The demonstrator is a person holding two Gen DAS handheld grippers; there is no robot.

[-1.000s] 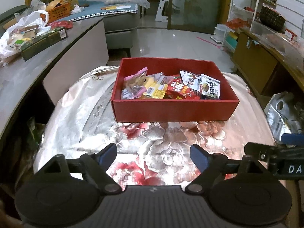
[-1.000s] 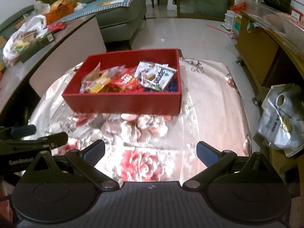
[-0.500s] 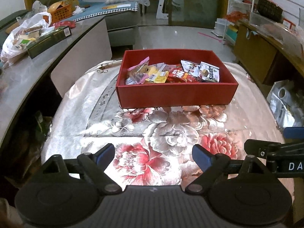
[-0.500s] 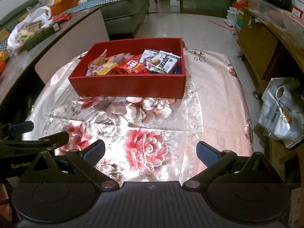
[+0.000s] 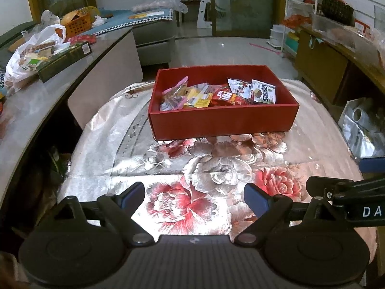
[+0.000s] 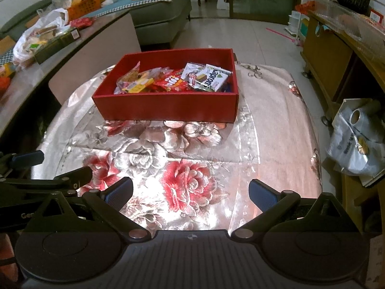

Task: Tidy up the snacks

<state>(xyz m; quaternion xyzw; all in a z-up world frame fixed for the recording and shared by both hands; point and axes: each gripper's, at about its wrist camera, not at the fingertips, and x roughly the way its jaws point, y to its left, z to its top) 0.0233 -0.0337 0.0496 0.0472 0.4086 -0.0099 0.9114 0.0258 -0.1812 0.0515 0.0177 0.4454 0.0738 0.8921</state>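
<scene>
A red box point(image 5: 221, 122) point(image 6: 168, 107) stands at the far side of a table covered with a shiny floral cloth point(image 5: 207, 173) point(image 6: 187, 159). It holds several snack packets: a pink-edged bag point(image 5: 176, 94), a yellow pack point(image 5: 198, 97) point(image 6: 137, 86), a red pack point(image 5: 223, 95) point(image 6: 172, 82) and a white wafer pack point(image 5: 263, 92) point(image 6: 213, 78). My left gripper point(image 5: 194, 196) is open and empty above the near cloth. My right gripper point(image 6: 190, 192) is open and empty beside it, well short of the box.
A curved grey counter point(image 5: 36, 91) on the left carries a white plastic bag point(image 5: 31, 53) and a dark green carton point(image 5: 65, 61). A wooden cabinet point(image 5: 322, 69) runs along the right. A silvery bag point(image 6: 356, 149) sits off the table's right edge.
Both grippers have drawn back from the red box toward the near edge of the table, so the box looks farther and more cloth shows. Both stay open and empty.
</scene>
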